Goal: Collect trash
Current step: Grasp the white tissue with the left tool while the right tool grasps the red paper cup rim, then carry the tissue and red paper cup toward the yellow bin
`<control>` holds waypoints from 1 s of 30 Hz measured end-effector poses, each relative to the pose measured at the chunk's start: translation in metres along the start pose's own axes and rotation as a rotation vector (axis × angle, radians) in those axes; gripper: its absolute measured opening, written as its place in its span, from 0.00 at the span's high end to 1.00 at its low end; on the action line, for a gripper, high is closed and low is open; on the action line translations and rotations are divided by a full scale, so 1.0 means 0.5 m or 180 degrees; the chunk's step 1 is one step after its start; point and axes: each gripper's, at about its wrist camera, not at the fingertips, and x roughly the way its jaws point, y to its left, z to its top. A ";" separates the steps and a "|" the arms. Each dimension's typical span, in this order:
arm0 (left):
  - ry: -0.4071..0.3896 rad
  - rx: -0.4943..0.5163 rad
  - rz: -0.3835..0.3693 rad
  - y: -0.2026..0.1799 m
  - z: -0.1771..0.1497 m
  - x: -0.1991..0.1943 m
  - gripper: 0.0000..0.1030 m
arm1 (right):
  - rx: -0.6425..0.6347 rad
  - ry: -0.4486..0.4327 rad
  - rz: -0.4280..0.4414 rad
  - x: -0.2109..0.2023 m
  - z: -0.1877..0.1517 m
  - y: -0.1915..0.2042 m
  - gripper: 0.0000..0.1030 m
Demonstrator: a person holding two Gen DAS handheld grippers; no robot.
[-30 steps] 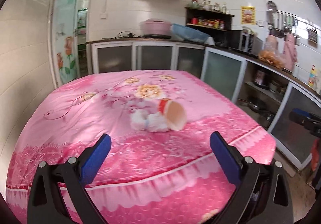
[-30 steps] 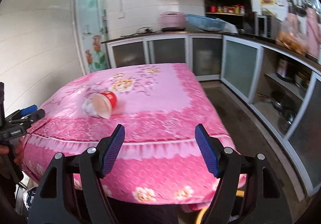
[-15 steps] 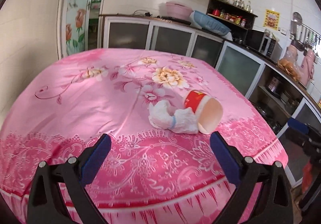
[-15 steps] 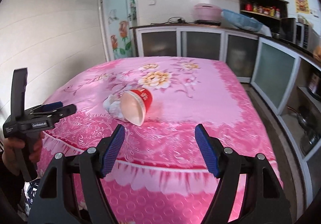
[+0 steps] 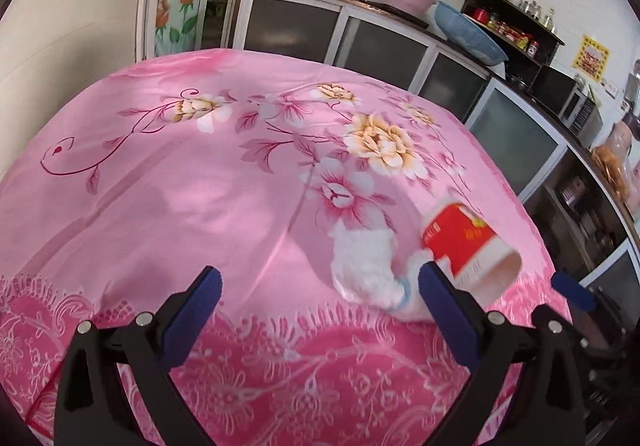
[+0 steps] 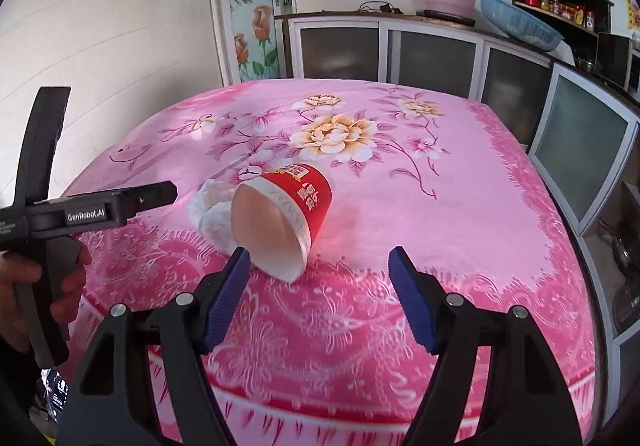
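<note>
With both grippers gaping and empty, best to straddle the tipped red cup (image 6: pixel 298 202) near its rim, clear of the crumpled tissue (image 6: pixel 212 212) touching it.

Left gripper (image 5: pixel 320 296) wide open above pink floral tablecloth (image 5: pixel 200 186), crumpled tissue (image 5: pixel 366 266) beside tipped red cup (image 5: pixel 466 242)
</note>
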 end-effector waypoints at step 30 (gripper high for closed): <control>0.0468 -0.0268 0.0000 -0.007 0.036 0.134 0.87 | 0.0120 0.0528 0.0005 0.139 0.037 -0.013 0.92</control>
